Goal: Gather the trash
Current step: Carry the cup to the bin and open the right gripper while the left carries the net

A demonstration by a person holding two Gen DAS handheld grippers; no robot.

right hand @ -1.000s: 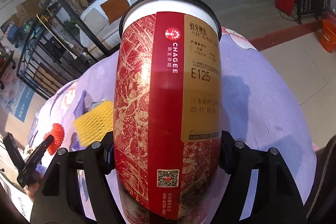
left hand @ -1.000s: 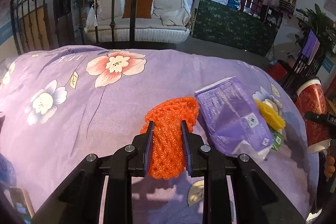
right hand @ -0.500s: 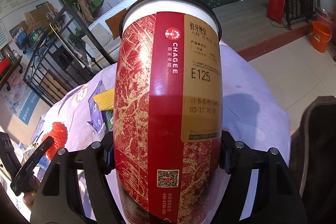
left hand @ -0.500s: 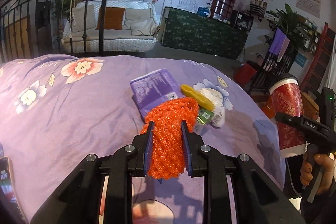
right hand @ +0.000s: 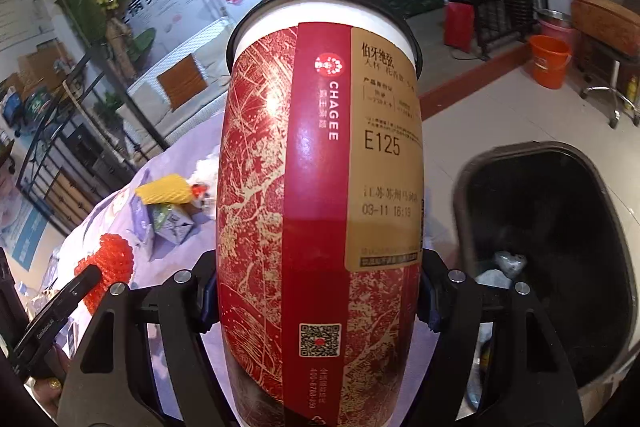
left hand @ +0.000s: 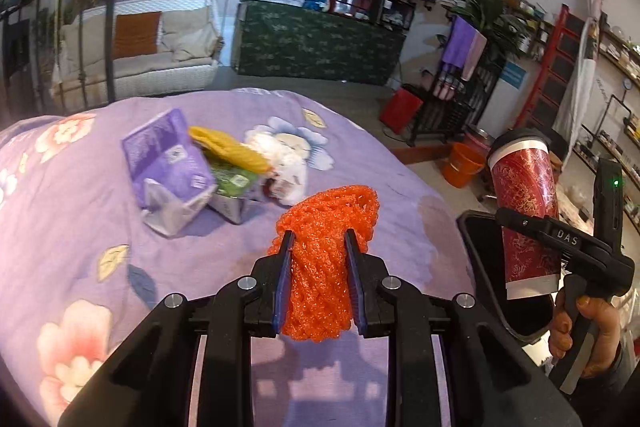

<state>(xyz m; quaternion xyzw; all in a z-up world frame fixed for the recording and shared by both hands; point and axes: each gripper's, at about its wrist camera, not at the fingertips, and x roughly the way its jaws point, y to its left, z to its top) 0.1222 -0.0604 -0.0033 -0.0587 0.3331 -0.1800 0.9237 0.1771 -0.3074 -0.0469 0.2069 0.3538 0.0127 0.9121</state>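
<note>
- Purple floral bedspread (left hand: 100, 211) fills the left of the left wrist view; the remaining trash lies on it in one cluster, at far left of centre.
- Cluster, from the left: purple tissue pack (left hand: 166, 167), yellow foam net (left hand: 228, 149) lying over a green wrapper (left hand: 234, 181), then crumpled white tissue (left hand: 286, 163) touching them.
- Left gripper (left hand: 318, 259): blue-padded fingers (left hand: 282, 279) clamped on an orange foam fruit net (left hand: 324, 267), held above the bedspread, near its right edge. Net bulges out above and below the pads.
- Black trash bin (right hand: 552, 251): open, on the floor just beside the bed. Some scraps lie at its bottom; what they are cannot be told.
- Right gripper (right hand: 318, 303): fingers pressed against both sides of a red CHAGEE paper cup (right hand: 320, 195), upright, black lid on top, label reads E125.
- In the left wrist view the cup (left hand: 526, 211) hangs over the bin's near rim (left hand: 476, 251).
- Orange bucket (right hand: 550, 61) stands on the floor, well apart.
</note>
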